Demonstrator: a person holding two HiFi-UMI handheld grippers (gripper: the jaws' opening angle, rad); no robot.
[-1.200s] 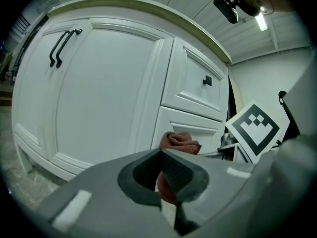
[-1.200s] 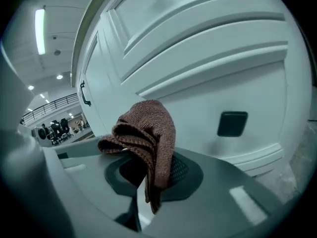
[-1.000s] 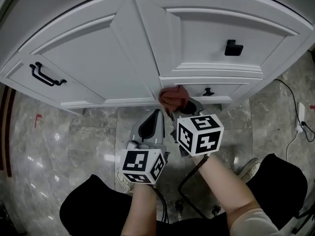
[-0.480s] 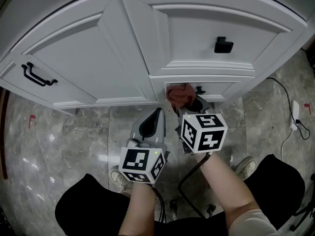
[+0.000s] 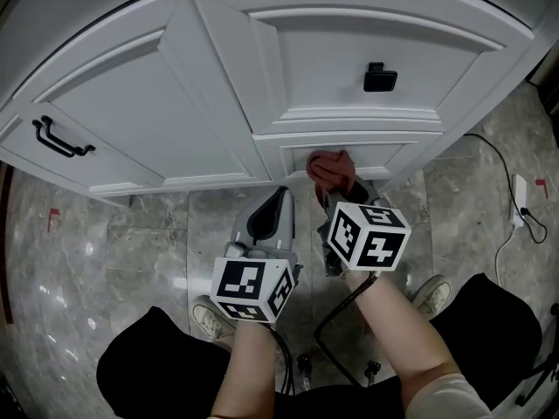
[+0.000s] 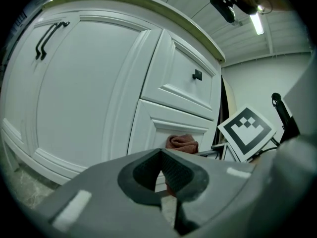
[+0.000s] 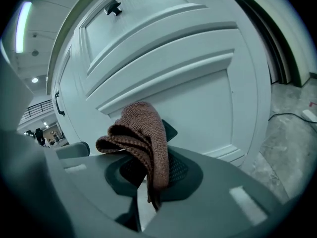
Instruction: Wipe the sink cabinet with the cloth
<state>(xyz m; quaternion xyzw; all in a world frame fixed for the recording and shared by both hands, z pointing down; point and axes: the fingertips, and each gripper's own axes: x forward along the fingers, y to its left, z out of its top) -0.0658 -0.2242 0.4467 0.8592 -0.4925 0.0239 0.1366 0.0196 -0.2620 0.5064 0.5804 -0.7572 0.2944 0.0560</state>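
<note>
The white sink cabinet [image 5: 175,103] fills the top of the head view, with panelled doors and drawers. A brown-red cloth [image 5: 330,168] is bunched against the lower drawer front, held by my right gripper [image 5: 342,190]. In the right gripper view the jaws [image 7: 148,167] are shut on the cloth [image 7: 143,133], which folds over the upper jaw against the cabinet [image 7: 188,83]. My left gripper [image 5: 272,212] hangs left of it, off the cabinet, shut and holding nothing. The left gripper view [image 6: 161,155] shows the cloth [image 6: 182,143] on the drawer front beyond.
A black knob [image 5: 379,78] sits on the upper drawer and a black bar handle [image 5: 61,138] on the left door. Grey marble floor [image 5: 131,260] lies below. A cable [image 5: 511,225] and white plug [image 5: 521,209] lie at the right. My shoes [image 5: 210,317] show near the bottom.
My right gripper has slid the cloth rightward along the lower drawer front, and it now covers the small knob there. The left gripper has kept its place.
</note>
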